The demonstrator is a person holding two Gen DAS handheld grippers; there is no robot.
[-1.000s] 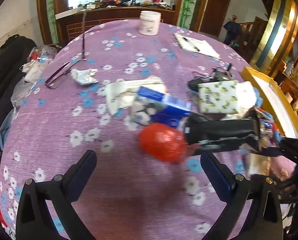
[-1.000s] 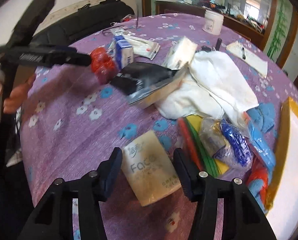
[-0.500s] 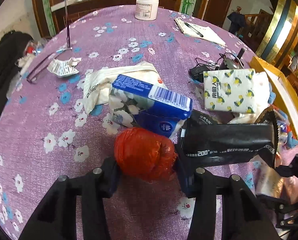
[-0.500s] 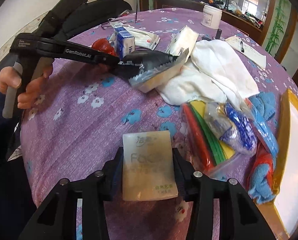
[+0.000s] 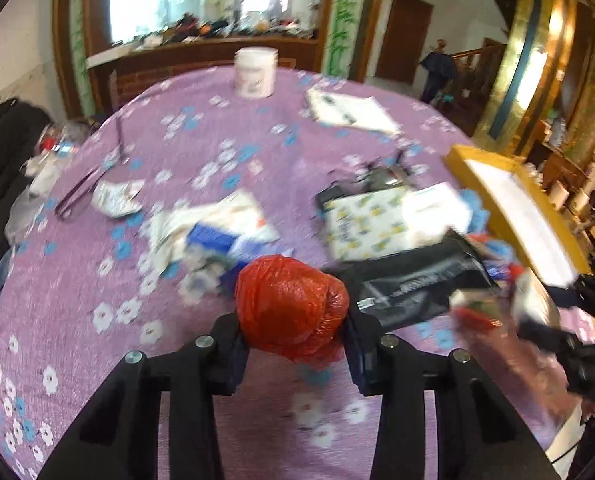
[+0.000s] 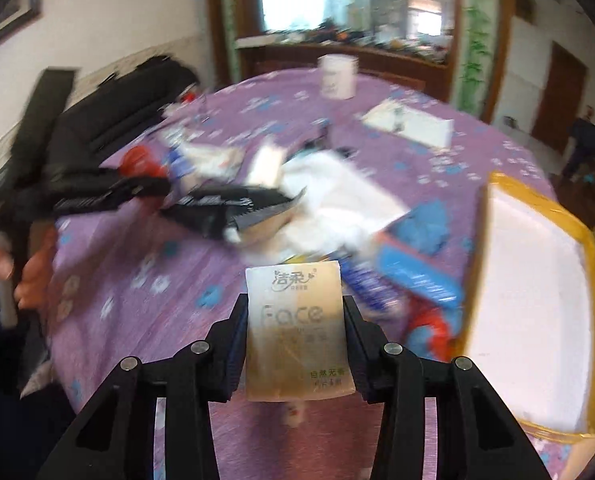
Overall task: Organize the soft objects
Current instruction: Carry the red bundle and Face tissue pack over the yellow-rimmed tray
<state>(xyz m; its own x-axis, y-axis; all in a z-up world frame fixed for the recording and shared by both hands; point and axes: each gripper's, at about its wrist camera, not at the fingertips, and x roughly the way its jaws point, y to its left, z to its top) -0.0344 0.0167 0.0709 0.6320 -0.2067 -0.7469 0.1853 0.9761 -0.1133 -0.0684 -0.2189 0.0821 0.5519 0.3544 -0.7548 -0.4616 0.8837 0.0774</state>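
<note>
Right wrist view: tongs (image 6: 293, 344) clamped on tissue pack (image 6: 295, 328), clear of the table (image 6: 137, 280).
Pack's long axis runs along the fingers; yellow tray (image 6: 593, 264) lies right, nearer this hand. Left tongs (image 5: 293, 344) grip red bag (image 5: 289, 304).

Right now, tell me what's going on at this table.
A person is sorting soft items on a purple flowered tablecloth with two handheld grippers. The left gripper is shut on a red plastic bundle; the right gripper is shut on a beige tissue pack. Both pictures are motion-blurred, so whether either item is off the cloth is unclear. More packs, cloths and a black pouch lie in the middle, with a yellow-rimmed tray on the right.
</note>
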